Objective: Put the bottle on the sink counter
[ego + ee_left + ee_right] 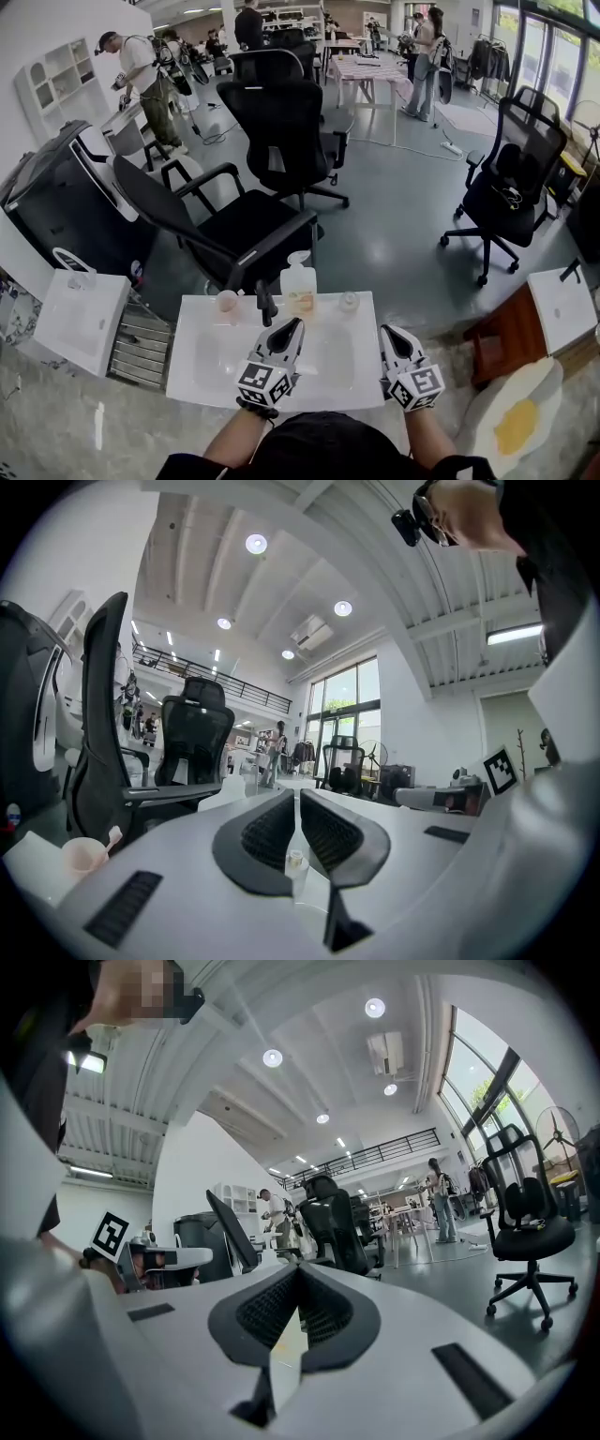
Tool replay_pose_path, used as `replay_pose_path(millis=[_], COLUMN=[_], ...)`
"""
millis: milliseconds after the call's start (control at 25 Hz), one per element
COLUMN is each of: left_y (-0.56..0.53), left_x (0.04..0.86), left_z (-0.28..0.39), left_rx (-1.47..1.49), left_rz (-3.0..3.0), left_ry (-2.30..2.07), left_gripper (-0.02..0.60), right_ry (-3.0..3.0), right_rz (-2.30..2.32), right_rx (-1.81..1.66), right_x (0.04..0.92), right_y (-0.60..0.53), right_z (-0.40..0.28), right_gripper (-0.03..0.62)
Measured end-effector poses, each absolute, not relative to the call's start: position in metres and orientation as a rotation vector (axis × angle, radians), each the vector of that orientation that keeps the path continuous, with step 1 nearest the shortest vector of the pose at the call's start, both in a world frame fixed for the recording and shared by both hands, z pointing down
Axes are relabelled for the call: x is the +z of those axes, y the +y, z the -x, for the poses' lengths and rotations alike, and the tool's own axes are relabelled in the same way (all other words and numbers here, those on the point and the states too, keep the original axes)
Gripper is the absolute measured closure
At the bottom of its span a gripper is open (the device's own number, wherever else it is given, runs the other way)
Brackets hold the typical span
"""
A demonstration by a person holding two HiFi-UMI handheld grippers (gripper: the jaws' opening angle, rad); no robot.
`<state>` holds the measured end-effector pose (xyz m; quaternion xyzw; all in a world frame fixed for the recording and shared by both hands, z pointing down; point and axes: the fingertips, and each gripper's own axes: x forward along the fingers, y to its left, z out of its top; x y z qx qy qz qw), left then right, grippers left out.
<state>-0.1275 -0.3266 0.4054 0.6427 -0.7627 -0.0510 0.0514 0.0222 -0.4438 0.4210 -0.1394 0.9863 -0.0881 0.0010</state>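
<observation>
White sink counter holds the bottle at twelve o'clock; I'd back left gripper and right gripper, both closed empty, away gently.

Legible text: none | cubes on my left gripper and right gripper: black-and-white square patterns, no letters | bottle: any print too small for me to read

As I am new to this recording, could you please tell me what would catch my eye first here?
A white sink counter fills the head view's bottom centre, a bottle standing on its far rim. The left tongs and right tongs hover over it, shut and empty, with a black office chair just beyond.
</observation>
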Motion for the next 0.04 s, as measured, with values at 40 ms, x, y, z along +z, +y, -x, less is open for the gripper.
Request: replay_pose_path(millis=[40], left_y=[-0.3285], left_x=[0.4025], left_z=[0.1253], left_rx=[-0.155], left_rz=[-1.966], left_ry=[-2.325], left_gripper=[0.548], right_ry=[3.094], right_rz=[0.441], right_rx=[-0.270], right_x=[0.4202], right_y=[-0.4455], right_z=[-0.0237], right_gripper=[0.565])
